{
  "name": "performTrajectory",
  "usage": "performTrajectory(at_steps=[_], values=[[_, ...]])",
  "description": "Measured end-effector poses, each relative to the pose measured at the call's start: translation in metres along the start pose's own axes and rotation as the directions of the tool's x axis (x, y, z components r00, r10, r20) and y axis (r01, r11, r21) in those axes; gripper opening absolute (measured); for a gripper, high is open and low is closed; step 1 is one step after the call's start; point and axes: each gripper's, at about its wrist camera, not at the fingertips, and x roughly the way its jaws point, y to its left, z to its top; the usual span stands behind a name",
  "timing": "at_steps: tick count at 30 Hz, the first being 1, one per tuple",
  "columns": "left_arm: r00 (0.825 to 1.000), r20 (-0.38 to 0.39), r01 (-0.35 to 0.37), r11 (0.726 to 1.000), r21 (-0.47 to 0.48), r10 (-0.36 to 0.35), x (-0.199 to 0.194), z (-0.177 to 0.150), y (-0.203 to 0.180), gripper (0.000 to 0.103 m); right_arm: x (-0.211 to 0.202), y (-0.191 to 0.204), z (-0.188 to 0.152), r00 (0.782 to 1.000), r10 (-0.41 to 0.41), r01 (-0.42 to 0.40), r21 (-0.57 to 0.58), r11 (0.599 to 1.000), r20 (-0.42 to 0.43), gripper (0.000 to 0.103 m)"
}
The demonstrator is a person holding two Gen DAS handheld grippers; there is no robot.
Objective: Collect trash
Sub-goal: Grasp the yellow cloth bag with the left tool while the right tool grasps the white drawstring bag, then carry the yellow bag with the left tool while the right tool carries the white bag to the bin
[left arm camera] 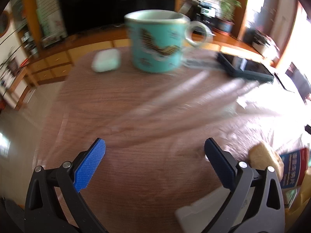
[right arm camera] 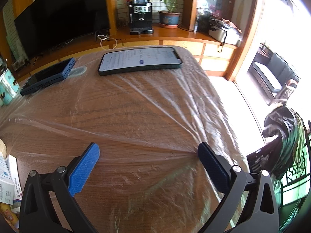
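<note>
A thin clear plastic film [right arm camera: 147, 120] lies wrinkled over the wooden table [right arm camera: 101, 104]; it also shows blurred in the left wrist view [left arm camera: 175, 104]. My right gripper [right arm camera: 148, 154] is open low over the film, its dark right fingertip [right arm camera: 204, 151] at a point where the wrinkles gather. My left gripper [left arm camera: 154, 147] is open and empty above the table. A tan crumpled piece [left arm camera: 264, 159] and printed packaging [left arm camera: 293, 167] lie just right of the left gripper. White paper [left arm camera: 200, 209] lies under its right finger.
A teal mug [left arm camera: 157, 40], a white earbud case [left arm camera: 106, 60] and a dark blue device [left arm camera: 246, 69] stand at the table's far side. A lit phone [right arm camera: 140, 60] and the blue device [right arm camera: 48, 75] rest on the film. Boxes [right arm camera: 7, 180] lie at the left edge.
</note>
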Motion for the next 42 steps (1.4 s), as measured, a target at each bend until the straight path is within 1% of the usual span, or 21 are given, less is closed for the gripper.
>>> performTrajectory(at_steps=[3, 4, 5, 6, 7, 8, 10, 13, 15, 17, 20, 23, 25, 27, 29, 32, 34, 37, 38, 39, 42], values=[[0.994, 0.103, 0.026, 1.0, -0.016, -0.024, -0.038, 0.004, 0.019, 0.101, -0.042, -0.002, -0.002, 0.994, 0.06, -0.059, -0.01, 0.998, 0.091, 0.099], [0.99, 0.134, 0.048, 0.999, 0.013, -0.049, -0.054, 0.004, 0.021, 0.101, -0.063, 0.001, -0.007, 0.985, 0.129, -0.124, -0.046, 0.991, 0.118, 0.099], [0.984, 0.159, 0.076, 0.995, 0.058, -0.084, -0.07, 0.003, 0.021, 0.101, -0.081, 0.006, -0.013, 0.971, 0.197, -0.186, -0.094, 0.978, 0.132, 0.099], [0.971, 0.187, 0.123, 0.982, 0.143, -0.148, -0.094, -0.001, 0.016, 0.101, -0.103, 0.016, -0.021, 0.951, 0.276, -0.252, -0.167, 0.953, 0.14, 0.099], [0.963, 0.202, 0.141, 0.972, 0.189, -0.178, -0.108, -0.004, 0.013, 0.101, -0.12, 0.026, -0.031, 0.932, 0.333, -0.294, -0.237, 0.926, 0.145, 0.099], [0.951, 0.214, 0.164, 0.953, 0.254, -0.221, -0.124, -0.01, 0.008, 0.101, -0.135, 0.035, -0.041, 0.915, 0.376, -0.32, -0.302, 0.898, 0.146, 0.099], [0.926, 0.212, 0.211, 0.895, 0.394, -0.312, -0.154, -0.027, -0.01, 0.102, -0.163, 0.061, -0.063, 0.892, 0.428, -0.332, -0.431, 0.839, 0.147, 0.099], [0.9, 0.131, 0.292, 0.797, 0.528, -0.416, -0.174, -0.046, -0.043, 0.102, -0.184, 0.092, -0.088, 0.864, 0.491, -0.349, -0.568, 0.745, 0.113, 0.099], [0.895, 0.103, 0.301, 0.756, 0.582, -0.435, -0.173, -0.053, -0.062, 0.102, -0.186, 0.115, -0.099, 0.866, 0.492, -0.332, -0.633, 0.7, 0.09, 0.099], [0.894, 0.071, 0.311, 0.726, 0.614, -0.443, -0.167, -0.054, -0.077, 0.102, -0.182, 0.132, -0.108, 0.869, 0.49, -0.324, -0.669, 0.669, 0.069, 0.099], [0.884, 0.014, 0.364, 0.707, 0.607, -0.467, -0.147, -0.046, -0.092, 0.102, -0.165, 0.157, -0.114, 0.871, 0.491, -0.35, -0.683, 0.641, 0.014, 0.099], [0.866, -0.05, 0.432, 0.694, 0.575, -0.498, -0.126, -0.039, -0.101, 0.102, -0.145, 0.171, -0.115, 0.884, 0.467, -0.345, -0.683, 0.643, -0.007, 0.099], [0.843, -0.095, 0.486, 0.676, 0.554, -0.529, -0.115, -0.037, -0.107, 0.102, -0.132, 0.174, -0.114, 0.882, 0.47, -0.373, -0.659, 0.654, -0.033, 0.099], [0.836, -0.127, 0.509, 0.666, 0.545, -0.534, -0.108, -0.035, -0.114, 0.102, -0.122, 0.173, -0.108, 0.871, 0.488, -0.416, -0.62, 0.665, -0.061, 0.099], [0.831, -0.153, 0.522, 0.654, 0.548, -0.535, -0.103, -0.035, -0.122, 0.102, -0.116, 0.168, -0.102, 0.85, 0.519, -0.468, -0.575, 0.671, -0.086, 0.099], [0.838, -0.177, 0.517, 0.647, 0.561, -0.517, -0.095, -0.037, -0.129, 0.101, -0.112, 0.163, -0.1, 0.823, 0.556, -0.523, -0.538, 0.661, -0.117, 0.092], [0.829, -0.206, 0.537, 0.64, 0.549, -0.519, -0.09, -0.037, -0.132, 0.101, -0.109, 0.159, -0.099, 0.818, 0.559, -0.539, -0.519, 0.663, -0.135, 0.089], [0.836, -0.219, 0.531, 0.643, 0.551, -0.503, -0.087, -0.04, -0.132, 0.101, -0.102, 0.154, -0.101, 0.821, 0.551, -0.542, -0.504, 0.673, -0.146, 0.089], [0.843, -0.222, 0.522, 0.644, 0.559, -0.49, -0.085, -0.042, -0.133, 0.101, -0.102, 0.152, -0.101, 0.824, 0.549, -0.538, -0.501, 0.678, -0.142, 0.089], [0.859, -0.22, 0.497, 0.65, 0.575, -0.463, -0.083, -0.046, -0.134, 0.101, -0.102, 0.149, -0.102, 0.827, 0.545, -0.534, -0.496, 0.685, -0.137, 0.092], [0.868, -0.234, 0.483, 0.636, 0.602, -0.438, -0.08, -0.053, -0.138, 0.101, -0.101, 0.141, -0.1, 0.838, 0.531, -0.519, -0.484, 0.705, -0.126, 0.093]])
